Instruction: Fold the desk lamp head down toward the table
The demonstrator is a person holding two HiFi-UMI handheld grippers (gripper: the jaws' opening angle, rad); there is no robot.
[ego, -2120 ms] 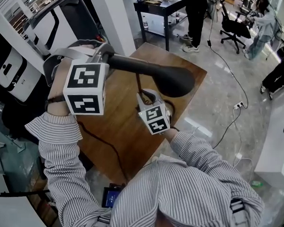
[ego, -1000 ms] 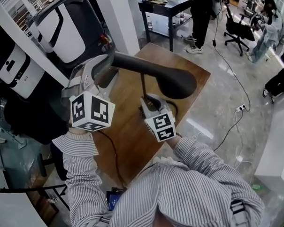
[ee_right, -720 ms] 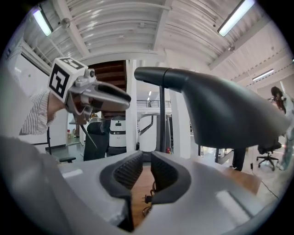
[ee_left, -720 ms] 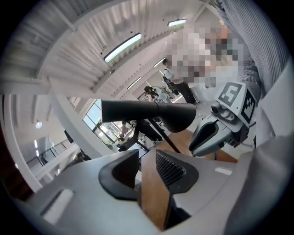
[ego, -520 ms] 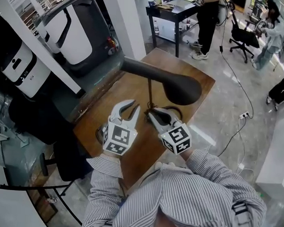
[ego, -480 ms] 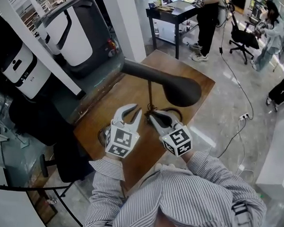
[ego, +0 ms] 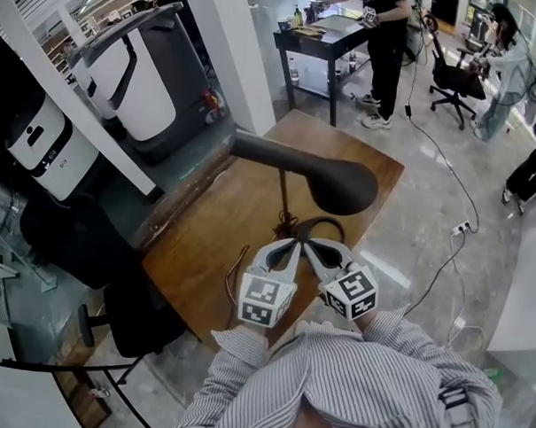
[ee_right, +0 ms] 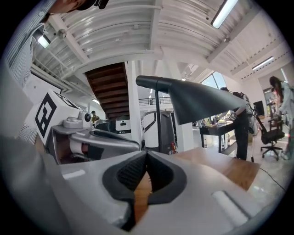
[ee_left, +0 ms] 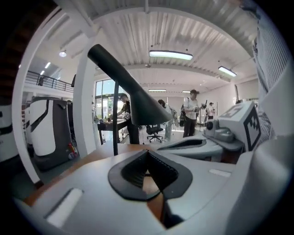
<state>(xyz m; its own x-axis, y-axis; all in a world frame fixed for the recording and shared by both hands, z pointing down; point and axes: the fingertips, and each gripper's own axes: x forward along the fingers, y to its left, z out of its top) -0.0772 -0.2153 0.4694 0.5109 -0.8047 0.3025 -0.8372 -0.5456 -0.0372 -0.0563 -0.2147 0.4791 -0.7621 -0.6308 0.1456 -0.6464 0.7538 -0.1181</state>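
Nearest, the left gripper (ego: 287, 246) and right gripper (ego: 309, 246) sit side by side over the wooden table (ego: 210, 228), jaws pressed together, empty; the left's have just closed. Beyond, the desk lamp head (ego: 340, 185) stands raised on its thin stem (ego: 283, 193).

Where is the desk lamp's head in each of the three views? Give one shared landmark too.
Head view: lamp head just right of centre.
Left gripper view: lamp head upper centre-left, slanting down rightward.
Right gripper view: lamp head upper centre-right.
Shared landmark: thin upright stem.
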